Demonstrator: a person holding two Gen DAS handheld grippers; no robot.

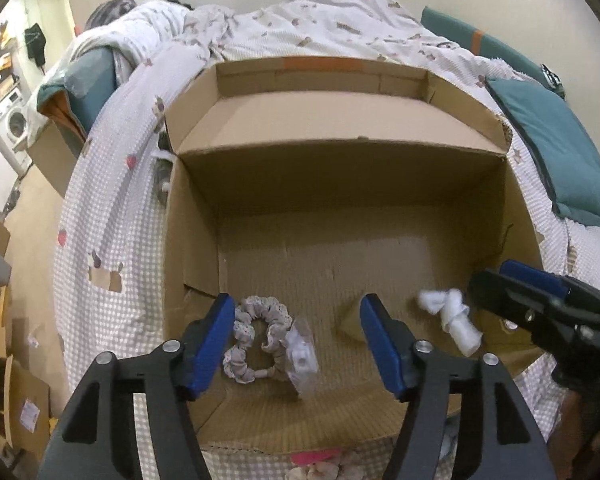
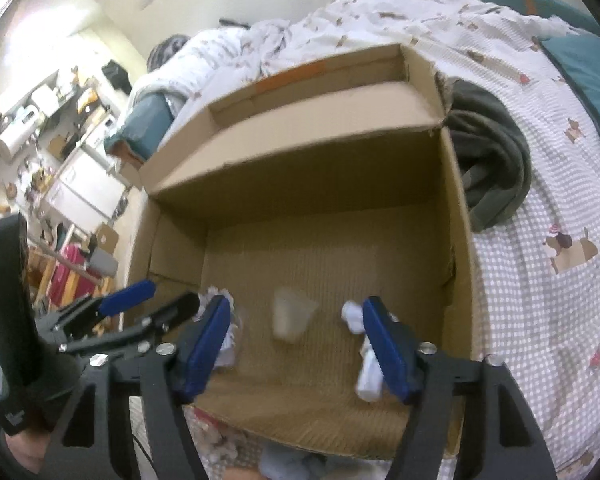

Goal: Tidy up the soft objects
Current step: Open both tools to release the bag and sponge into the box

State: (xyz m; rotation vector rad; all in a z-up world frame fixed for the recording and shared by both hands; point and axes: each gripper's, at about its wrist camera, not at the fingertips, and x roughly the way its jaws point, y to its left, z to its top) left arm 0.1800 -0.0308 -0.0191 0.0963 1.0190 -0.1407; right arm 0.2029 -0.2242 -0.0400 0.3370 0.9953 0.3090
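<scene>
An open cardboard box (image 1: pixel 196 216) sits on a bed; it also shows in the right wrist view (image 2: pixel 458 216). On its floor lie grey and cream scrunchies (image 1: pixel 260 336) with a clear packet and a knotted white sock (image 1: pixel 454 316). My left gripper (image 1: pixel 298 340) is open and empty above the scrunchies. My right gripper (image 2: pixel 296 344) is open and empty; the white sock (image 2: pixel 366 372) lies by its right finger. The right gripper also shows in the left wrist view (image 1: pixel 496 284), beside the sock. The left gripper shows in the right wrist view (image 2: pixel 168 296), at the left.
A checked bedspread (image 1: pixel 112 208) with dog prints covers the bed around the box. A teal pillow (image 1: pixel 560 152) lies to the right. A dark green garment (image 2: pixel 496 160) lies by the box's right side. More soft items (image 2: pixel 296 462) lie at the box's near edge.
</scene>
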